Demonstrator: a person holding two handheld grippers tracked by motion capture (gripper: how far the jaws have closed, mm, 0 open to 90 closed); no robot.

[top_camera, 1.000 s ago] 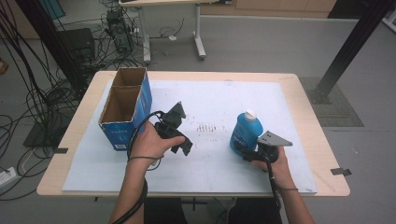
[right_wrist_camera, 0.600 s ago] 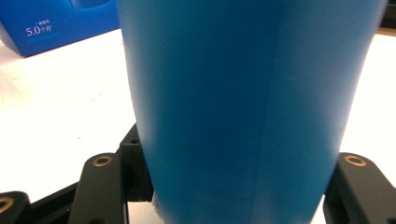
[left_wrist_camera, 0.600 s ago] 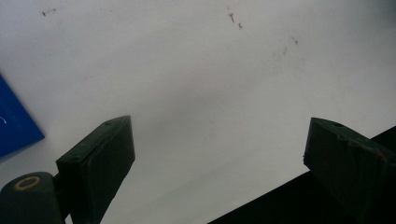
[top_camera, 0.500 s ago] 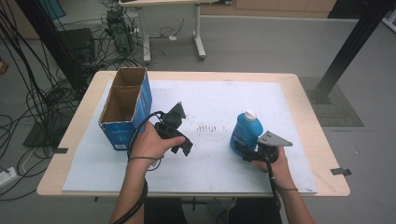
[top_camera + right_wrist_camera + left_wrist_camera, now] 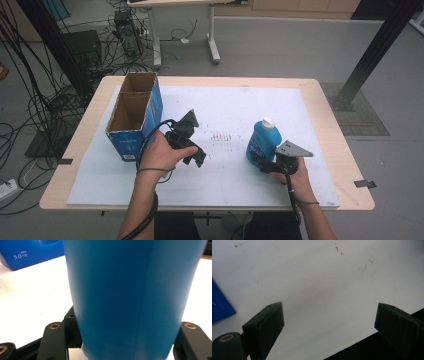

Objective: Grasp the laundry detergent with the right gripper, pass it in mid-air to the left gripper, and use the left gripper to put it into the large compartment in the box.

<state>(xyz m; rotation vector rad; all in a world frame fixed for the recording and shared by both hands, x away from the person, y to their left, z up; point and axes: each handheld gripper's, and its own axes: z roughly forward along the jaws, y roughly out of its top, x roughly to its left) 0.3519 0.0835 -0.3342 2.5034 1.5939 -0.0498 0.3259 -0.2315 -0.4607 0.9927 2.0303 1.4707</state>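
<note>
On desk (image 5: 327,150): nothing moved since earlier; right gripper (image 5: 264,162) stays clamped on blue plastic bottle (image 5: 261,142), lift pending; left gripper (image 5: 192,142) jaws apart, empty.

Blue bottle (image 5: 132,297) top cut off

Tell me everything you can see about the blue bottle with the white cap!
The blue plastic bottle has a rounded body, a label with pale print, and a white cap on top. It stands upright on the white table cover, right of the middle. The right gripper is shut on its lower body, one black jaw on each side.
</note>
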